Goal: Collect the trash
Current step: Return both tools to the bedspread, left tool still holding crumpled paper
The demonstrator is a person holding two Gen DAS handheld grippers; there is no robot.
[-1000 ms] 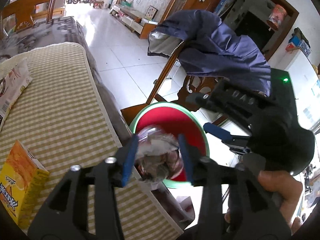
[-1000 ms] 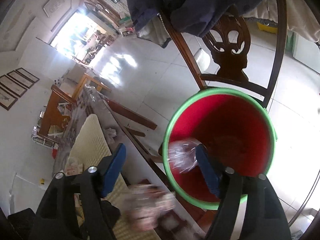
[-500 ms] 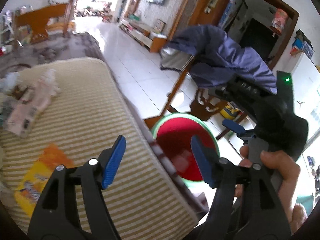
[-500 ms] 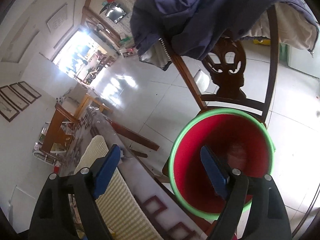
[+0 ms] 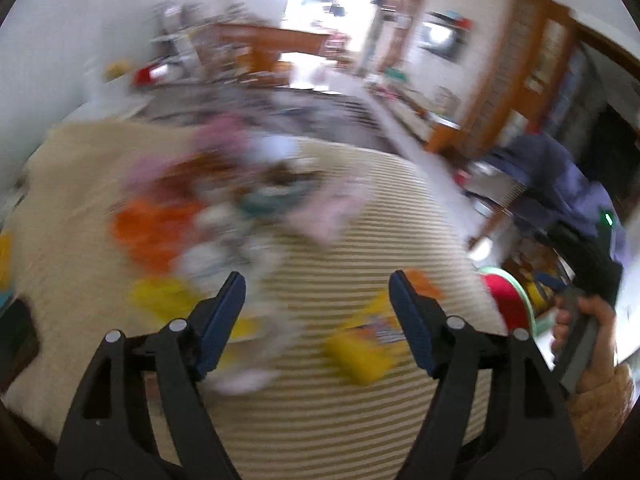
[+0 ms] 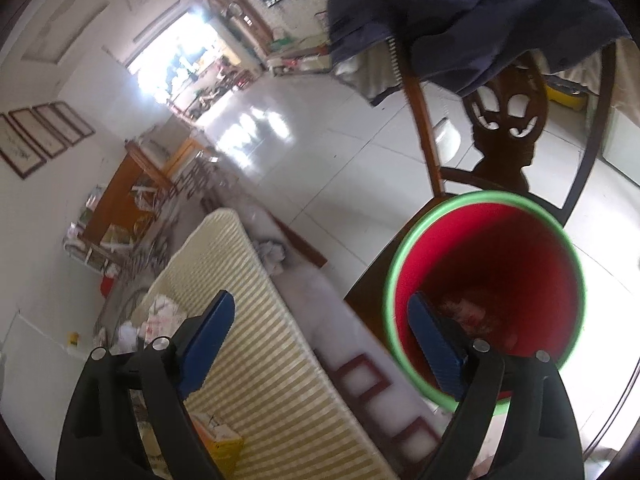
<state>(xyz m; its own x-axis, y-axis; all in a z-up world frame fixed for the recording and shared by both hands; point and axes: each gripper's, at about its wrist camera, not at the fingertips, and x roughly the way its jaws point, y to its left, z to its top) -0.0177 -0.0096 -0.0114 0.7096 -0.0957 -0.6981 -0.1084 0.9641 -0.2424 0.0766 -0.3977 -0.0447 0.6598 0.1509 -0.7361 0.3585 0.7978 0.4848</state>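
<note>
1. Left wrist view shows the left gripper [image 5: 316, 300] with its blue fingers [image 5: 222, 312] spread apart and nothing between them; its jaws have just been opening. It hangs over the table, which suits a reach for the next piece of rubbish, in my judgement.
2. Just beyond those fingers a yellow carton [image 5: 366, 346] lies flat on the striped cloth [image 5: 360, 216], near the right fingertip but not touched.
3. Farther off and to the left lies a blurred heap of trash [image 5: 224, 208]: orange, pink and white wrappers, too smeared to tell apart.
4. Right wrist view shows the right gripper [image 6: 320, 332] released as well, its jaws just opened wider and empty. Its right finger [image 6: 434, 346] stands in front of the red bucket [image 6: 500, 248], so it looks to be parked by the drop spot.
5. Crumpled wrappers [image 6: 476, 312] lie at the bottom of the bucket, so some trash is already collected; more waits on the cloth.
6. The bucket, with its green rim, stands on the floor just beside the table's right edge, in front of a carved wooden chair [image 6: 504, 148] with a dark blue jacket [image 6: 480, 12] draped over it.
7. A person's hand [image 5: 588, 340] holds the right gripper's handle at the right edge of the left view.
8. Beyond, the white tiled floor [image 6: 320, 152] runs to a bright doorway, with wooden furniture along the left wall.
</note>
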